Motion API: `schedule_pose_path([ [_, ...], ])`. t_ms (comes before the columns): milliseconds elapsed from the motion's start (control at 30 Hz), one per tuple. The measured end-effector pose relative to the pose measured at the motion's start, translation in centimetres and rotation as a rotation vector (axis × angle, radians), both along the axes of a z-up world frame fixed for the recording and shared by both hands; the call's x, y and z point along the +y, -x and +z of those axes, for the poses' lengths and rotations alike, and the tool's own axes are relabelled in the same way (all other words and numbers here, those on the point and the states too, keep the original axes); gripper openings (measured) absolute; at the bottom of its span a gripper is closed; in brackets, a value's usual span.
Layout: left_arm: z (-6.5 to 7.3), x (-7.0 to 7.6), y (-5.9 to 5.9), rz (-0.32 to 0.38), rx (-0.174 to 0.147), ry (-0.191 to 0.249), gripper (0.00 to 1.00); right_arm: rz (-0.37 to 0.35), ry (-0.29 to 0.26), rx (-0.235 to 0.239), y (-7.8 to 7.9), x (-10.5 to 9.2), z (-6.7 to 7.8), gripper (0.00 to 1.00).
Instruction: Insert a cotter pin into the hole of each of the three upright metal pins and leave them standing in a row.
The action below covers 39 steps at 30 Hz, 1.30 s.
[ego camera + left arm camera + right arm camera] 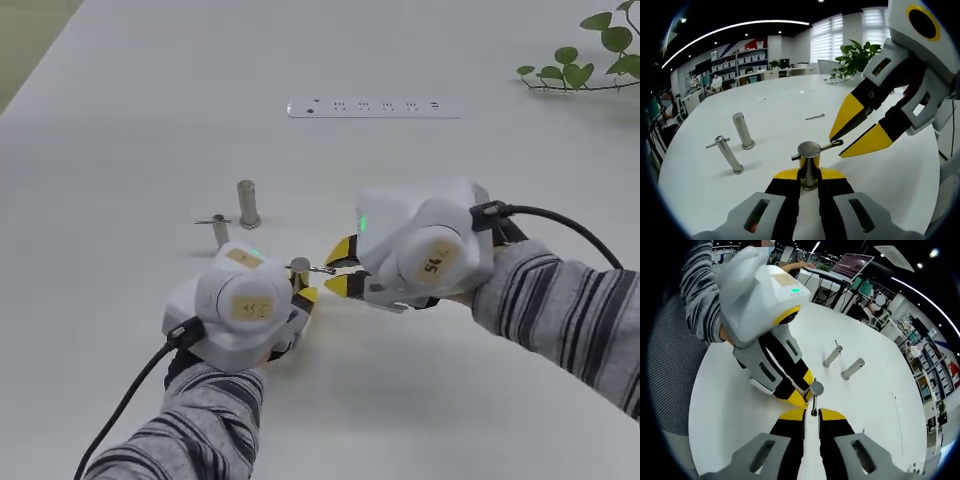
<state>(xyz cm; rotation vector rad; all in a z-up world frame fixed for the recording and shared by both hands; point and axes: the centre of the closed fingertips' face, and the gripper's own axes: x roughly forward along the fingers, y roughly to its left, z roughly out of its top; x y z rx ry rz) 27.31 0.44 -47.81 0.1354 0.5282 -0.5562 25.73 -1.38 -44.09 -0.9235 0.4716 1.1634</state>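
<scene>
On the white table (420, 400), nearest the person, the left gripper (809, 176) is clenched on the lower shaft of the near metal pin (809, 159), which stands upright between its yellow-tipped jaws. A cotter pin (825, 146) passes crosswise through the hole just below this pin's head, with its looped end pointing right. The right gripper (812, 416) approaches from the right, with its jaws standing narrowly apart on either side of that looped end. Whether they press on it cannot be told. Farther away and to the left, a second metal pin (221, 232) stands upright with a fitted cotter pin (210, 221) through its hole. Just beyond it and slightly to the right, a third metal pin (247, 203) stands upright on its flanged base. A loose cotter pin (815, 117) lies flat on the table beyond the grippers. At the far side lie a white power strip (375, 108) and, at far right, a green plant (590, 60).
</scene>
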Motion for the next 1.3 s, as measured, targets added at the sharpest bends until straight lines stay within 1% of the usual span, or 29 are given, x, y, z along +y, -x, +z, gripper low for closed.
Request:
schedule_pose_path([
  [67,0.0,0.0,0.0,0.002,0.001,0.001,0.09,-0.009,0.004,-0.007,-0.1,-0.3,0.0,0.04],
  [300,0.0,0.0,0.0,0.004,0.004,0.005,0.09,-0.023,0.002,-0.007,-0.2,-0.4,0.0,0.0],
  [433,0.0,0.0,0.0,0.007,0.006,0.008,0.09,-0.04,-0.013,0.004,-0.3,-0.1,0.0,0.0],
  [1000,-0.1,0.0,0.0,0.02,0.01,0.014,0.09,-0.017,-0.024,0.007,-0.5,1.2,-0.1,0.0],
  [1300,-0.1,0.0,0.0,0.024,0.012,0.012,0.09,-0.013,-0.017,0.004,-0.5,1.3,-0.2,0.0],
])
